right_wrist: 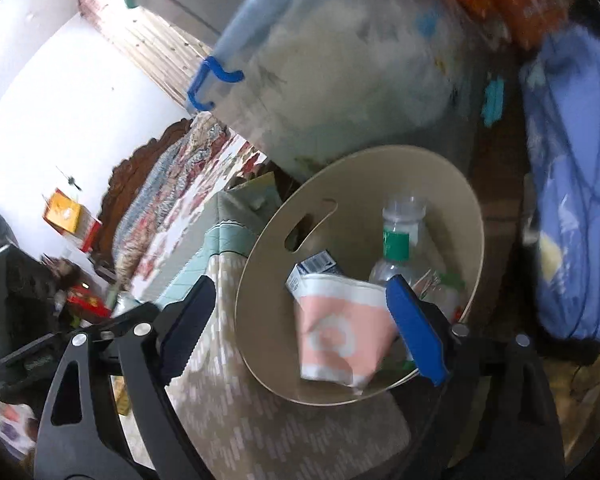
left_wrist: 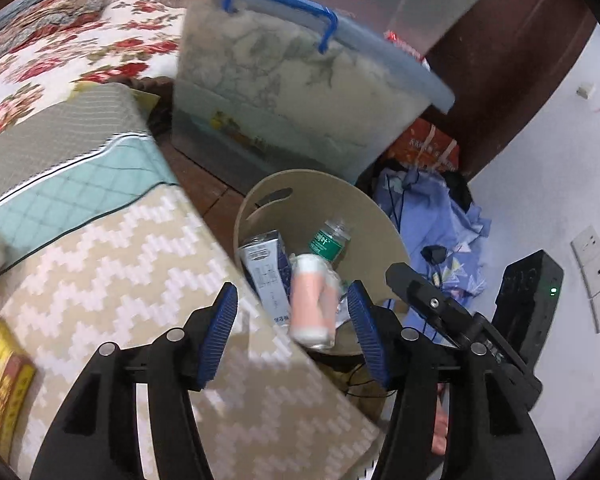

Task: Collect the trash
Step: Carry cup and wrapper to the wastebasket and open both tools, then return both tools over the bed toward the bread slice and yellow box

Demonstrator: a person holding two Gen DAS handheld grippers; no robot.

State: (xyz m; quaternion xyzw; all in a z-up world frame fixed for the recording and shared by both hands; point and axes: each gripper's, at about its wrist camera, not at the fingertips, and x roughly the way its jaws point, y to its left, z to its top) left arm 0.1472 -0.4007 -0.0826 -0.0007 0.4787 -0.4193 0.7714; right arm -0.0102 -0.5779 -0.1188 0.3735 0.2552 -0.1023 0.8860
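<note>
Step in hand: dropping rubbish into the round beige plastic bin [left_wrist: 380, 220] beside the bed.
Left gripper [left_wrist: 292, 332]: jaws spread, nothing pinched; the pink-and-white paper cup [left_wrist: 312, 300] shows between them but free of the pads, blurred, over the bin's near rim.
Right gripper [right_wrist: 300, 328]: jaws spread wide; in its view the same cup [right_wrist: 340, 328] lies between them, its right edge at the blue pad, whether touching I cannot tell.
Already in the bin: a clear plastic bottle with a green label [left_wrist: 330, 238] and a grey-white drink carton [left_wrist: 266, 268].
Doing it well: keep both sets of jaws wide and over the bin's mouth until the cup clears the near rim.
In the way: the zigzag-patterned beige mattress corner [left_wrist: 140, 280] on the left overlaps the bin's left edge.
Around: a translucent storage box with a blue handle [left_wrist: 284, 92] stands beyond the bin; crumpled blue cloth [left_wrist: 432, 216] lies on its right.
</note>
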